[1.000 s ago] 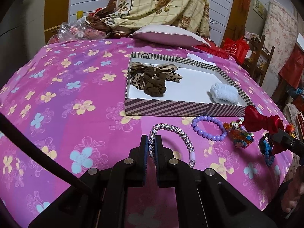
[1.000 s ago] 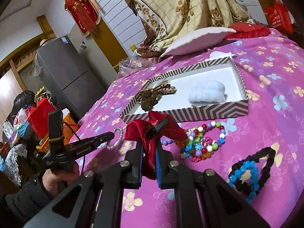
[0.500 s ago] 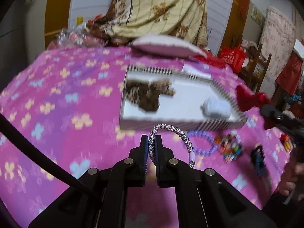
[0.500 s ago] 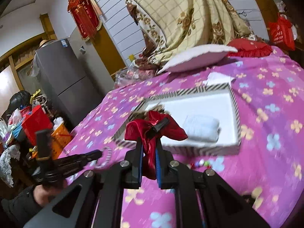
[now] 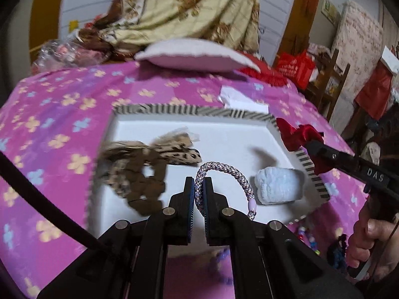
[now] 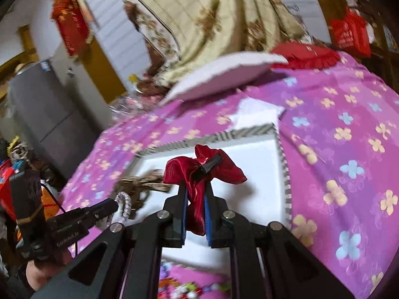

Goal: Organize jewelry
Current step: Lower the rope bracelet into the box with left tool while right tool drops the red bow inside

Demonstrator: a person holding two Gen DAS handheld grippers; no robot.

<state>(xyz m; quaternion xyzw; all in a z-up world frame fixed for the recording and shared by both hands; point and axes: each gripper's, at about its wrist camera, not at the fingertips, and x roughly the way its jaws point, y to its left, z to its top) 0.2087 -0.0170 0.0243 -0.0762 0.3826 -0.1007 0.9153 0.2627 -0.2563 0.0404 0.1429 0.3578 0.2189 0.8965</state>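
Pink floral bedspread (image 5: 62, 124) covers the whole work surface; white pillow (image 5: 194, 54) lies at its far edge. Striped-rim tray (image 5: 189, 111) with white floor sits mid-bed, a white paper (image 5: 239, 102) just beyond its far right corner. Inside the tray: leopard-print bow (image 5: 149, 159) with a brown scrunchie on the left side, pale blue scrunchie (image 5: 279, 185) near the right wall. Left gripper (image 5: 198, 191) is clamped narrow on a silver-lilac braided bracelet (image 5: 224, 172), which arcs up and right above the tray's near half, clear of the floor. Right gripper (image 6: 195, 199) is pinched on a red satin bow (image 6: 202, 167), held over the tray's interior near its right side. Mixed bead bracelets (image 6: 189, 289) lie on the bedspread at the tray's near edge, blurred.
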